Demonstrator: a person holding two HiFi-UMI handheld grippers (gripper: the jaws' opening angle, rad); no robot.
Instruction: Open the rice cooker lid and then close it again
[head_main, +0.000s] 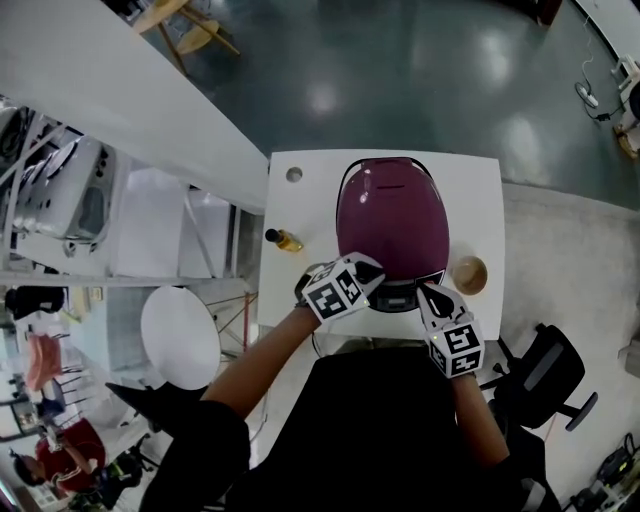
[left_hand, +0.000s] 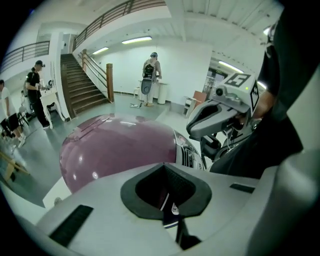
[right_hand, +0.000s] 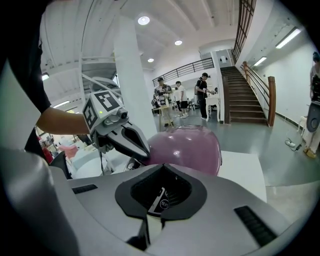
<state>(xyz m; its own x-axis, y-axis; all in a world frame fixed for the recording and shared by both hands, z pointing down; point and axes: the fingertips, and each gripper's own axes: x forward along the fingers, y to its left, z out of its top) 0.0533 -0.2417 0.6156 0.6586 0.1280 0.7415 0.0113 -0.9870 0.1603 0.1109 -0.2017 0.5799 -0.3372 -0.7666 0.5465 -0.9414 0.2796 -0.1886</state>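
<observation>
A maroon rice cooker stands on the white table with its lid down. My left gripper is shut and empty, its tips at the cooker's near front edge beside the control panel. My right gripper is also shut and empty, just to the right of that same front edge. In the left gripper view the cooker's dome fills the middle beyond the shut jaws, with the right gripper at its right. In the right gripper view the cooker lies ahead, and the left gripper rests against its left side.
A small amber bottle lies left of the cooker and a round wooden dish sits at its right. A round white stool and a black chair flank me. People stand far off by a staircase.
</observation>
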